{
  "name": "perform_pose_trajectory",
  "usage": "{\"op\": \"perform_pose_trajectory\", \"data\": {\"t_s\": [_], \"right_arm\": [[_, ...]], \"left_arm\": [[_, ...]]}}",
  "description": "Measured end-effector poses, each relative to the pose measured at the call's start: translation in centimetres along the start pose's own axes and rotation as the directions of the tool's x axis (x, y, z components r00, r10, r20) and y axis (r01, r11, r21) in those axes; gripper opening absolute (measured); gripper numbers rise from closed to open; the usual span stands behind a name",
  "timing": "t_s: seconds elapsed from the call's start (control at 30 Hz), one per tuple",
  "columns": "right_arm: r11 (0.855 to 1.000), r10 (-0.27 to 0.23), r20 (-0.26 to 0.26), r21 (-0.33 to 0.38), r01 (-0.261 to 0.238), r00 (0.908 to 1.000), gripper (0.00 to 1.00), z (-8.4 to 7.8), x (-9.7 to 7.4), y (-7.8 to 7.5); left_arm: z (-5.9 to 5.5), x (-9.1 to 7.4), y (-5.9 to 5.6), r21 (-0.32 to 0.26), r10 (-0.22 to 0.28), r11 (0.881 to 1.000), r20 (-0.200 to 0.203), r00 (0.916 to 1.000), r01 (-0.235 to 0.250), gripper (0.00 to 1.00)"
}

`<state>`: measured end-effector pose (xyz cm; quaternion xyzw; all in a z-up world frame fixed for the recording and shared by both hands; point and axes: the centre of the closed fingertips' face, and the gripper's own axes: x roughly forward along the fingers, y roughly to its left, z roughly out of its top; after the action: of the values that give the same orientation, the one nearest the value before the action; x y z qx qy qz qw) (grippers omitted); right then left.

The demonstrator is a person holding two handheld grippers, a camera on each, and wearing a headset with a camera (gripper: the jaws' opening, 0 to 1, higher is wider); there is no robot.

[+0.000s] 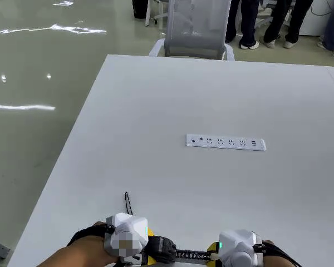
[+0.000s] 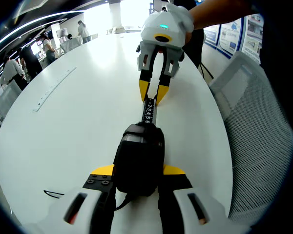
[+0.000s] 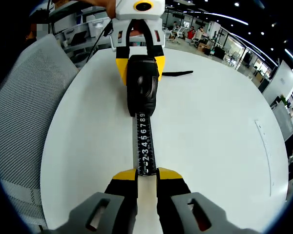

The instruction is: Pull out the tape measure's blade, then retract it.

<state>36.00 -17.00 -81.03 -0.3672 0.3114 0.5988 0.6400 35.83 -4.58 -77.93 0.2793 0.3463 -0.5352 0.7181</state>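
Gripping the black tape measure (image 1: 162, 249) by its 2 sides, the left gripper (image 1: 152, 248) is clamped on the case close to the near edge of the white table (image 1: 183, 94). The right gripper (image 1: 212, 254) faces it from just beside, its yellow tips pinched on the end of the blade (image 1: 192, 256), which spans the short gap between them along that edge. In the right gripper view the blade (image 3: 143, 146) lies flat on the tabletop with the printed digits 2 to 9 readable, running straight from the case (image 3: 142, 83) to the right gripper (image 3: 146, 174). A thin black cord (image 1: 127, 203) trails on the table beyond the left gripper. Ahead, the tabletop is bare as far as a white power strip (image 1: 225, 142) near its middle. The table's left edge slants away toward a grey mesh office chair (image 1: 195, 28) at the far end.
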Motion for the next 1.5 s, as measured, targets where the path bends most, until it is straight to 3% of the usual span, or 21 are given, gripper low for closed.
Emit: {"op": "perform_pose_trajectory", "data": {"t_s": [1.5], "right_arm": [[1.0, -0.009, -0.011, 0.014, 0.01, 0.9999, 0.12, -2.3, -1.7, -0.3]], "left_arm": [[0.0, 0.1, -0.1, -0.005, 0.001, 1.0, 0.0, 1.0, -0.001, 0.29]]}}
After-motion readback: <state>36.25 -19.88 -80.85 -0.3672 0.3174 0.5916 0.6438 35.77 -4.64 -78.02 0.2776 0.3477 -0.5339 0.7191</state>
